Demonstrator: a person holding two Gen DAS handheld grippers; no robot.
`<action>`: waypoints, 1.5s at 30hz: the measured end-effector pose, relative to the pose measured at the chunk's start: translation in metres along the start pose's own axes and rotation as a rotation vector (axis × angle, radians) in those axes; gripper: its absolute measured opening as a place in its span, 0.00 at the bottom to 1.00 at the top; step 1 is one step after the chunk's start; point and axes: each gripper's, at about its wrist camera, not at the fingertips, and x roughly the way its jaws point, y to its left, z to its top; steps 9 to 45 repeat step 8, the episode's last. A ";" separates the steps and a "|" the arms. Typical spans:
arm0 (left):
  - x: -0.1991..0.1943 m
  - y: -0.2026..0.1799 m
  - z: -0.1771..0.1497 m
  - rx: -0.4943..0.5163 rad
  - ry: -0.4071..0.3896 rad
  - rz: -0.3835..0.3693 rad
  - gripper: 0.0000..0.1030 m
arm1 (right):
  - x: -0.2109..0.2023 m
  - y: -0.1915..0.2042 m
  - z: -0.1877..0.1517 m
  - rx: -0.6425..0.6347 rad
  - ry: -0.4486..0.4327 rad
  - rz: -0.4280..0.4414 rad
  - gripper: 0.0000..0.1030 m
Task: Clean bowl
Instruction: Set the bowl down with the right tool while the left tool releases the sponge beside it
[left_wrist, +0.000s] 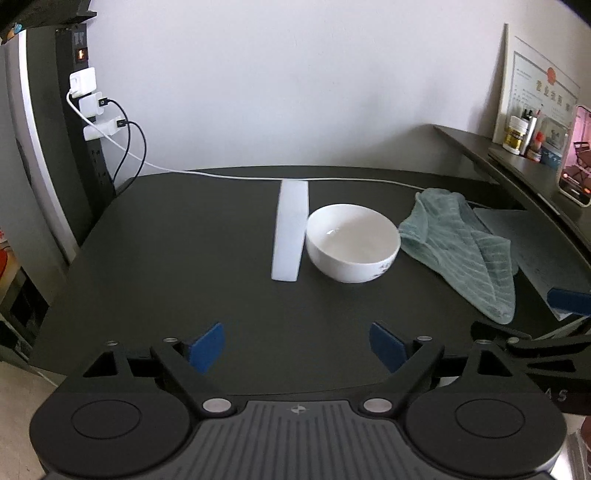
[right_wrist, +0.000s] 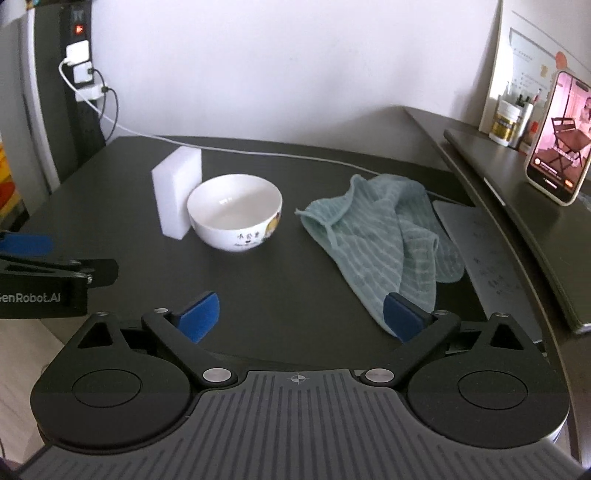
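On the dark table (right_wrist: 258, 295), a white bowl (right_wrist: 235, 212) is seen upright, touching a white sponge block (right_wrist: 177, 195) on its left; a green cloth (right_wrist: 384, 240) is spread just beside it on the right. The left gripper (left_wrist: 297, 347) and right gripper (right_wrist: 301, 317) are held spread apart, nothing grasped, near the table's front edge.

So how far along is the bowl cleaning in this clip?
Nothing looks done yet. The white bowl sits upright on the dark table, with the white sponge block standing against its left side and the green cloth lying untouched to its right. Both left tongs and right tongs are open and empty, short of everything. Picking up a cleaning tool and wiping is all still ahead.
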 end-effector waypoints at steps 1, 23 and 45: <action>0.000 0.000 0.001 -0.006 -0.009 -0.005 0.90 | -0.001 0.000 -0.001 -0.002 0.001 0.001 0.96; 0.003 -0.001 0.002 0.006 -0.019 -0.012 0.91 | 0.004 0.000 -0.001 -0.003 0.011 -0.006 0.97; 0.003 -0.001 0.002 0.006 -0.019 -0.012 0.91 | 0.004 0.000 -0.001 -0.003 0.011 -0.006 0.97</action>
